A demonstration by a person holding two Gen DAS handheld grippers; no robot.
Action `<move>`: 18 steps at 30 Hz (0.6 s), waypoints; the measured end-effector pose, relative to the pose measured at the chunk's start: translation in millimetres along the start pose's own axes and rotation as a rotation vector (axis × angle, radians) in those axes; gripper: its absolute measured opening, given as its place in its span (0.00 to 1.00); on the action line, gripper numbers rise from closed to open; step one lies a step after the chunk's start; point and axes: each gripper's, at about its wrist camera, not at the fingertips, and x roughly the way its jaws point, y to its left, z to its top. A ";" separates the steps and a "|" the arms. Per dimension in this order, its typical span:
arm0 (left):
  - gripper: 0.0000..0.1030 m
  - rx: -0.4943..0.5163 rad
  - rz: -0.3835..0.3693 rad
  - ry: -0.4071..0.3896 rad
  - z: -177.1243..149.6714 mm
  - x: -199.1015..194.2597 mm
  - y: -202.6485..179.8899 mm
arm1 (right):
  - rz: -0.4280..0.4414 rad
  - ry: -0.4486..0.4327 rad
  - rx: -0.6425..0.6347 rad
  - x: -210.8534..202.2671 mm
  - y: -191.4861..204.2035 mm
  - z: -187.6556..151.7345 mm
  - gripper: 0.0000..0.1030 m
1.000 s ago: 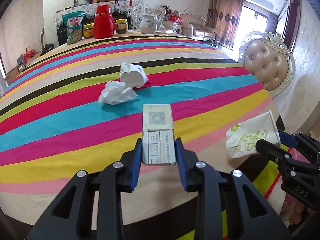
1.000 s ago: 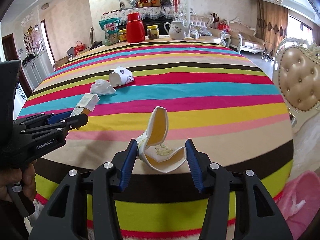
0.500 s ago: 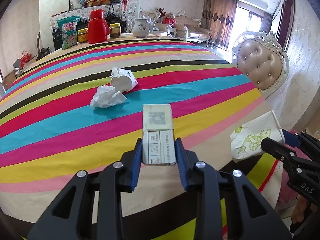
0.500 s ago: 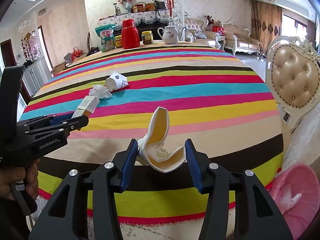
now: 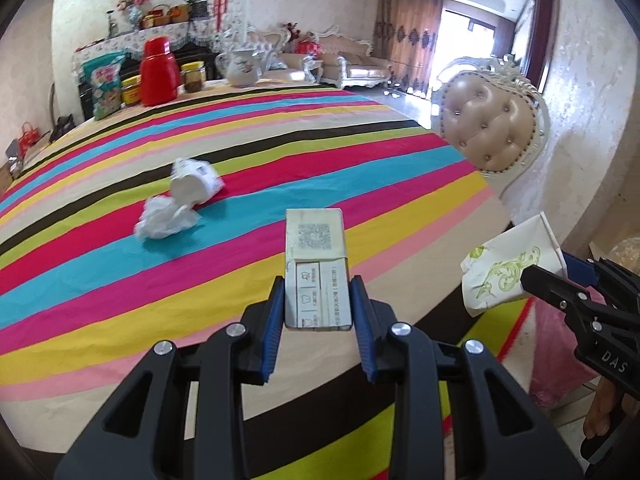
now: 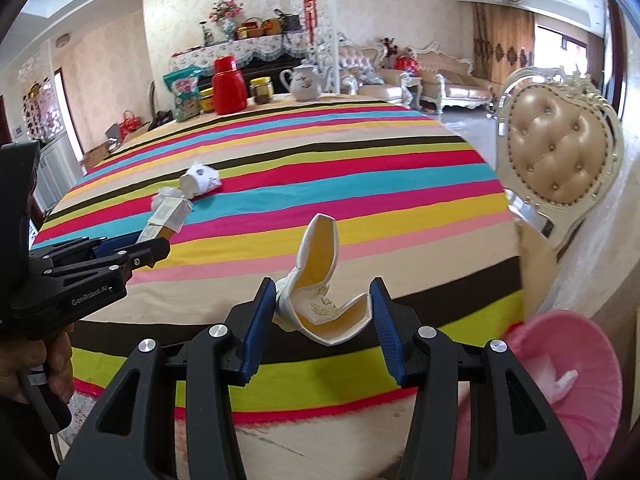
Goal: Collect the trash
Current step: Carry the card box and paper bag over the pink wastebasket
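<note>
Carton (image 5: 317,268) clamped, crushed cup (image 6: 325,300) probably pinched

Open striped tabletop (image 5: 360,168) is lying wide towards its right edge; a tipped cup (image 5: 194,182) and crumpled tissue (image 5: 166,220) are sitting mid-left, jars (image 5: 192,76) crowding the far edge.

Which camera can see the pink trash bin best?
The right wrist view. There the pink bin fills the lower right corner, and you can see its open top with something white inside. The left wrist view shows only a pink patch low on the right, partly hidden behind the right gripper holding the crushed paper cup.
</note>
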 end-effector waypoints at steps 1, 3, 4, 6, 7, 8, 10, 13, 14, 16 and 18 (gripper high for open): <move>0.31 0.010 -0.011 -0.002 1.7 0.6 -5.8 | -0.011 -0.003 0.007 -3.4 -5.5 -0.8 0.46; 0.31 0.027 -0.029 -0.005 4.3 2.0 -16.6 | -0.031 -0.006 0.022 -8.6 -15.9 -2.4 0.46; 0.31 0.042 -0.044 -0.006 6.4 3.4 -25.5 | -0.044 -0.009 0.031 -11.8 -22.4 -3.8 0.46; 0.31 0.061 -0.065 -0.006 9.2 6.1 -37.4 | -0.066 -0.011 0.046 -16.1 -33.8 -6.0 0.46; 0.31 0.075 -0.080 -0.006 10.8 7.6 -45.8 | -0.079 -0.011 0.055 -19.1 -40.1 -7.7 0.46; 0.31 0.088 -0.096 -0.005 12.2 9.1 -54.2 | -0.089 -0.012 0.061 -21.7 -45.5 -9.5 0.46; 0.31 0.111 -0.128 -0.004 15.1 11.8 -70.2 | -0.112 -0.014 0.077 -26.9 -57.2 -12.4 0.46; 0.31 0.145 -0.169 0.000 18.3 15.7 -93.0 | -0.155 -0.017 0.109 -36.7 -79.3 -18.8 0.46; 0.31 0.155 -0.183 0.001 18.9 16.6 -100.5 | -0.166 -0.017 0.117 -38.8 -83.9 -20.5 0.46; 0.31 0.179 -0.211 0.005 21.1 19.8 -117.2 | -0.195 -0.013 0.137 -43.7 -98.8 -25.6 0.46; 0.31 0.200 -0.243 0.013 22.5 23.2 -134.2 | -0.217 -0.008 0.155 -47.1 -111.5 -29.9 0.46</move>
